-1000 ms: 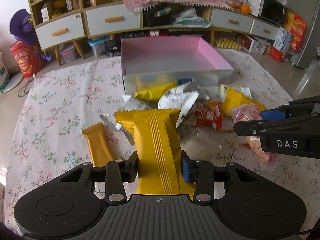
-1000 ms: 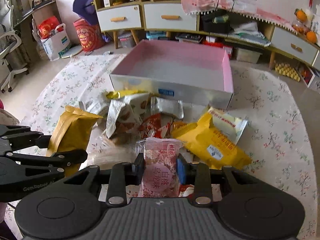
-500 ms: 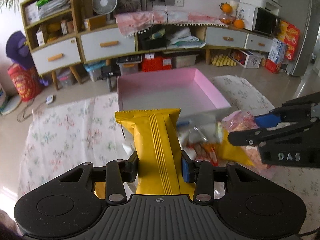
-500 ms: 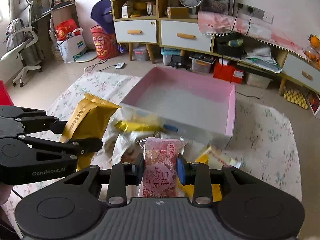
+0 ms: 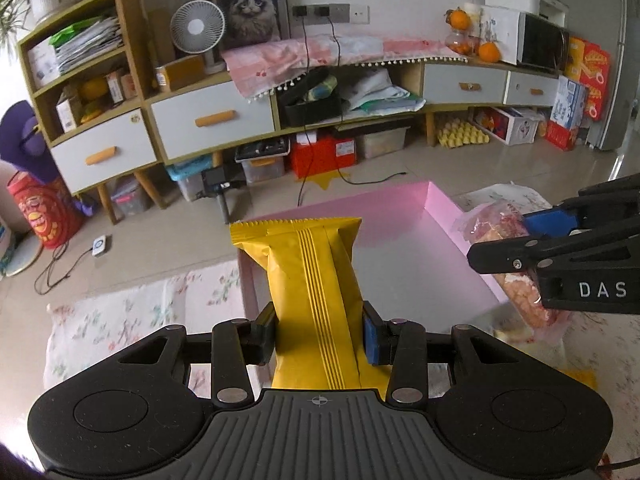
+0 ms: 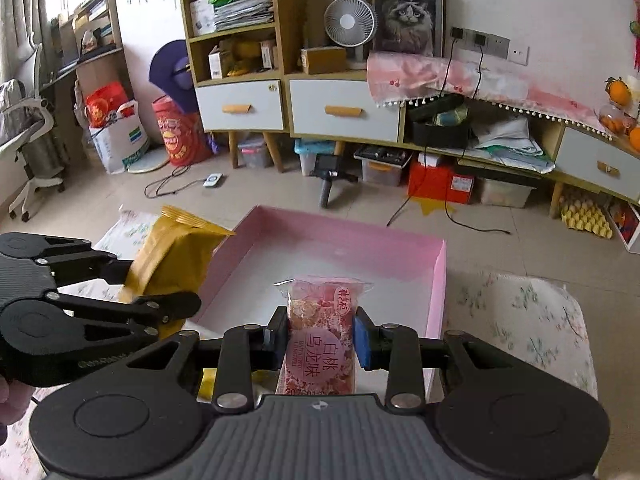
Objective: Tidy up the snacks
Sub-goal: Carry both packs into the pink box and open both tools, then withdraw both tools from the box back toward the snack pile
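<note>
Left gripper (image 5: 319,338) is clamped on a yellow snack packet (image 5: 310,280), held upright above the near left part of the pink box (image 5: 440,216). Right gripper (image 6: 320,338) is clamped on a pink snack packet (image 6: 320,344), likewise upright over the box's near edge. The box, interior bare where visible, sits on a floral cloth (image 6: 520,312) spread on the floor. Beyond stands a cabinet (image 5: 212,120) with white drawers.
</note>
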Motion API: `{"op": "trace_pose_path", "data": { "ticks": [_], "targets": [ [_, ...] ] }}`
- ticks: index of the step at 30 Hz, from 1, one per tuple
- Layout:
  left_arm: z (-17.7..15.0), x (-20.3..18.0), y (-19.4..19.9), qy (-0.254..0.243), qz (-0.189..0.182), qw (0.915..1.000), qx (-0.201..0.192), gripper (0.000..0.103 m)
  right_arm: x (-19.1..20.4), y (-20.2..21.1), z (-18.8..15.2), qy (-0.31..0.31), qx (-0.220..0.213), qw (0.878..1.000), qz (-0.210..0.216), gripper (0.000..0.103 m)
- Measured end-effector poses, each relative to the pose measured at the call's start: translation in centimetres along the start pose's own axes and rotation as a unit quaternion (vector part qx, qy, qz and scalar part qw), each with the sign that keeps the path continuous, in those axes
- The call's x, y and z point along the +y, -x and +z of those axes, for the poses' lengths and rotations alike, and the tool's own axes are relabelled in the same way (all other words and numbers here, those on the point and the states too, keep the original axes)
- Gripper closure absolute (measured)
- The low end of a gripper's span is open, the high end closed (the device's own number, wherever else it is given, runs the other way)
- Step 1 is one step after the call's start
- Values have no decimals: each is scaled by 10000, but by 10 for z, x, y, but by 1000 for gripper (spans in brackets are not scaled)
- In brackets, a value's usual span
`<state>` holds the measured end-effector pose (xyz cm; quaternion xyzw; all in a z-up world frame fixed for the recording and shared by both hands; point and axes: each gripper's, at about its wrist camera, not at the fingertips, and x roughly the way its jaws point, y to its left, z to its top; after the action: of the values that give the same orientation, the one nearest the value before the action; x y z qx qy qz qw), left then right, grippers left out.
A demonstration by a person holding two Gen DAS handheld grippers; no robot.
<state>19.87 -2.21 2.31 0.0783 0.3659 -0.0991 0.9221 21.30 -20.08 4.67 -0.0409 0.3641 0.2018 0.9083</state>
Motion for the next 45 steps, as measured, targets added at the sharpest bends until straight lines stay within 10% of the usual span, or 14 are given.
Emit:
{"op": "trace_pose_path", "data": {
  "ticks": [21,32,45],
  "targets": [
    [-8,14,-86,223,-6,9994,265,63,-32,-66,-11,-422,96,9989,184,87],
    [-8,10,-66,181,-145,9996,183,26,-27,-52,-7,-277,77,9994,180,39],
    [-18,10,1,355,-282,9990,43,13,-10,7,-2,165,-121,9998,-11,21]
  ]
}}
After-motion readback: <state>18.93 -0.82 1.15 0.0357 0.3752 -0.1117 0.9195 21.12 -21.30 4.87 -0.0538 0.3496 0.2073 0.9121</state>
